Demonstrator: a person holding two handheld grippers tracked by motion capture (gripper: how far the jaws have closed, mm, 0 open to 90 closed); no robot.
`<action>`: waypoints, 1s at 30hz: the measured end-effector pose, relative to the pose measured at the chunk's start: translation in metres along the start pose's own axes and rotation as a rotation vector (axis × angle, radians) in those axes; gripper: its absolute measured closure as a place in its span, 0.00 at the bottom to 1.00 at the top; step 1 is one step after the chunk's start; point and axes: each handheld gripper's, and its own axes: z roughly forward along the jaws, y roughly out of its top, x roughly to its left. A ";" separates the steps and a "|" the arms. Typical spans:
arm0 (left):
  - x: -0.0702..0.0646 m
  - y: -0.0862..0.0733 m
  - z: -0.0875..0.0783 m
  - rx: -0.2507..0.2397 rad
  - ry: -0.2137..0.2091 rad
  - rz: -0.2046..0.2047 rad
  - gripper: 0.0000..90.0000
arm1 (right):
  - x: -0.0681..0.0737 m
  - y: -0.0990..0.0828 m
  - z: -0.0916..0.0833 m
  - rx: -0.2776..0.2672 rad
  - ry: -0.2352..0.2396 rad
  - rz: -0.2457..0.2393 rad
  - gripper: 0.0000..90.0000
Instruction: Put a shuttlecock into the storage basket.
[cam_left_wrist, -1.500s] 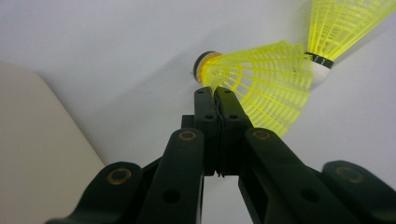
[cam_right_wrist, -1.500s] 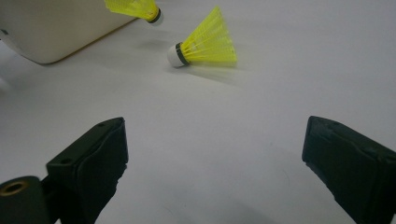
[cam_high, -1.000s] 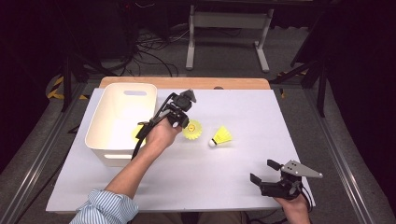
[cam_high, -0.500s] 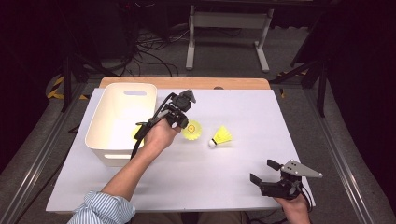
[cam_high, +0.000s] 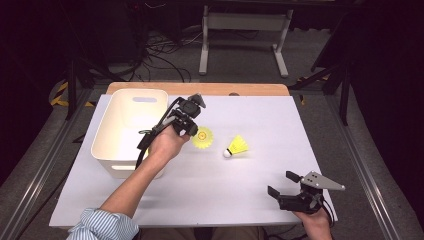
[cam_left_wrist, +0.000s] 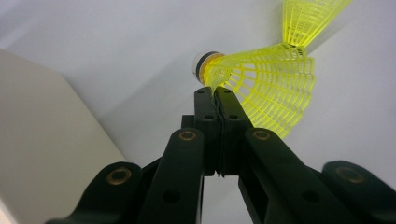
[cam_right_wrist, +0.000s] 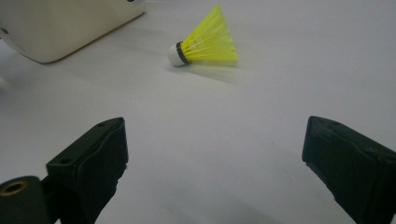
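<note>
My left gripper (cam_high: 192, 130) is shut on the mesh skirt of a yellow shuttlecock (cam_high: 202, 137), just right of the white bin (cam_high: 116, 150). In the left gripper view the black jaws (cam_left_wrist: 215, 93) are pressed together. They pinch the skirt's edge near the white cork, and the held shuttlecock (cam_left_wrist: 271, 86) fans out to the right. A second yellow shuttlecock (cam_high: 236, 147) lies on its side on the table, cork to the lower left, and it shows too (cam_right_wrist: 205, 42) in the right gripper view. My right gripper (cam_high: 281, 183) rests near the table's front right edge, open (cam_right_wrist: 219, 163), with nothing between its jaws.
The white bin (cam_right_wrist: 60, 28) stands at the table's left, with its wall close beside my left hand. The white tabletop (cam_high: 260, 115) stretches between the two grippers. Beyond the far edge are a wooden strip (cam_high: 240, 89) and a dark floor with cables.
My left gripper, still holding the shuttlecock, has edged slightly toward the bin. The right gripper and the lying shuttlecock have stayed where they were.
</note>
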 end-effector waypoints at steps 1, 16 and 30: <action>0.001 -0.001 -0.001 -0.001 0.001 -0.002 0.99 | 0.000 0.000 0.000 0.001 -0.001 0.001 0.08; 0.007 -0.004 -0.014 -0.006 -0.003 0.000 0.99 | 0.000 0.000 0.000 0.002 -0.003 0.002 0.08; 0.014 -0.007 -0.027 -0.030 -0.007 -0.006 0.99 | 0.000 0.000 0.000 0.003 -0.002 0.001 0.08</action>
